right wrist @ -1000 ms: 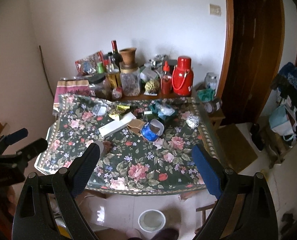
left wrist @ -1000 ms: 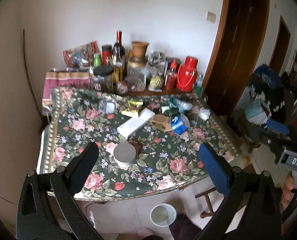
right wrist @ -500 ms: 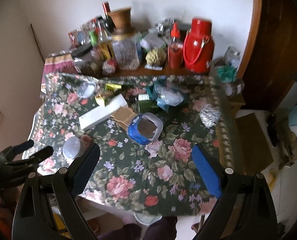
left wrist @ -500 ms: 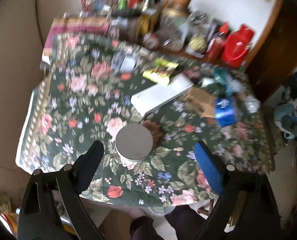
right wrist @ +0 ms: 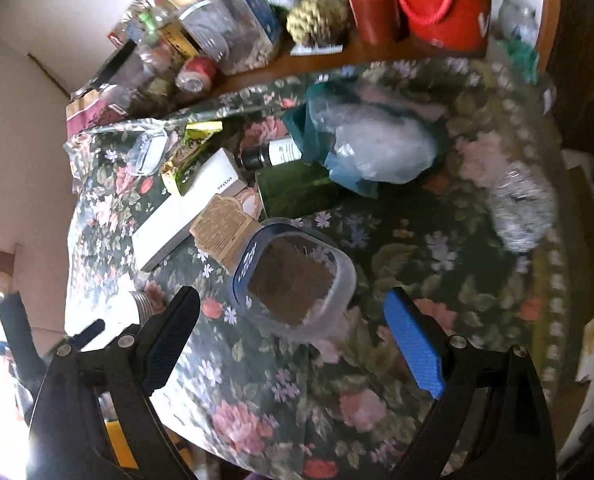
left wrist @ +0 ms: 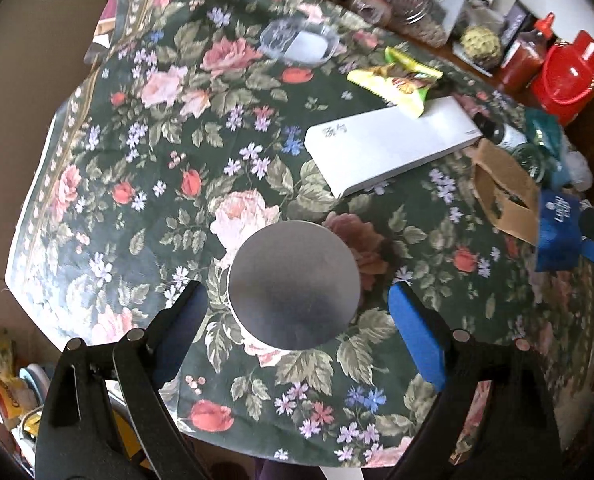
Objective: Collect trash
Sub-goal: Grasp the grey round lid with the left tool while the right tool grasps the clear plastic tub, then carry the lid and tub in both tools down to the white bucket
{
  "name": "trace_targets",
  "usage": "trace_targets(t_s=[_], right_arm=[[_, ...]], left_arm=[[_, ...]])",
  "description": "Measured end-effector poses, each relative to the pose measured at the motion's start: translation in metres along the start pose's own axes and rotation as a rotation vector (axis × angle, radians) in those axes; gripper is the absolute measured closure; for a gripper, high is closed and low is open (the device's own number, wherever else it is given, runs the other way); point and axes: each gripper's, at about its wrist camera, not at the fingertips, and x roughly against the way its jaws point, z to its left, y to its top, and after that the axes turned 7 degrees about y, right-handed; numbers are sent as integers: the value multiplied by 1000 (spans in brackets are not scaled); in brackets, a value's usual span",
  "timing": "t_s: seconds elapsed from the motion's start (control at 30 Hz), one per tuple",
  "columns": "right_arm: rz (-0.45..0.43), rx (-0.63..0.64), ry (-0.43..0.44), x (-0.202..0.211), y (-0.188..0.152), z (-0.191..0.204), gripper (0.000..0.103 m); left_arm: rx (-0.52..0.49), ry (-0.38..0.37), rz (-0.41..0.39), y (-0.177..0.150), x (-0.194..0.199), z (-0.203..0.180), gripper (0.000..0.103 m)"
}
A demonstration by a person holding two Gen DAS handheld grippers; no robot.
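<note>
The floral tablecloth (left wrist: 145,184) covers the table under both tongs. Ahead of the left gripper (left wrist: 297,316), whose blue pads stand wide apart and hold nothing, sits a round container with a flat silver lid (left wrist: 293,284), between the pads in view but untouched. Beyond it lies a long white box (left wrist: 389,148), with a yellow-green snack wrapper (left wrist: 401,80) resting on its far end.

The right gripper (right wrist: 293,320) also stands agape and empty. Just ahead of its pads lies a clear tub with a blue band (right wrist: 293,276), tipped over, brown inside. A brown cardboard piece (right wrist: 221,228) touches it on the far left. Farther on sit a crumpled plastic bag (right wrist: 373,144), a dark bottle (right wrist: 277,156) and, right, a foil ball (right wrist: 521,208).
</note>
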Motion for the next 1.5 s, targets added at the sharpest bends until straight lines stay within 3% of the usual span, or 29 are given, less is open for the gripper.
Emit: trace_targets(t_s=[0.17, 0.27, 0.33, 0.53, 1.0, 1.5], right_arm=[[16, -43, 45, -11, 6, -7, 12], [20, -55, 44, -14, 8, -8, 29], [39, -62, 49, -18, 9, -10, 40], [17, -56, 33, -12, 6, -6, 41], [-226, 4, -93, 52, -30, 47, 42], [-554, 47, -190, 149, -129, 131, 44]], left_arm=[[43, 12, 11, 3, -10, 4, 18], [43, 32, 28, 4, -16, 5, 29], [41, 32, 31, 6, -22, 4, 31], [24, 0, 0, 4, -14, 1, 32], [-78, -166, -199, -4, 79, 35, 32], [-226, -342, -453, -46, 198, 79, 32]])
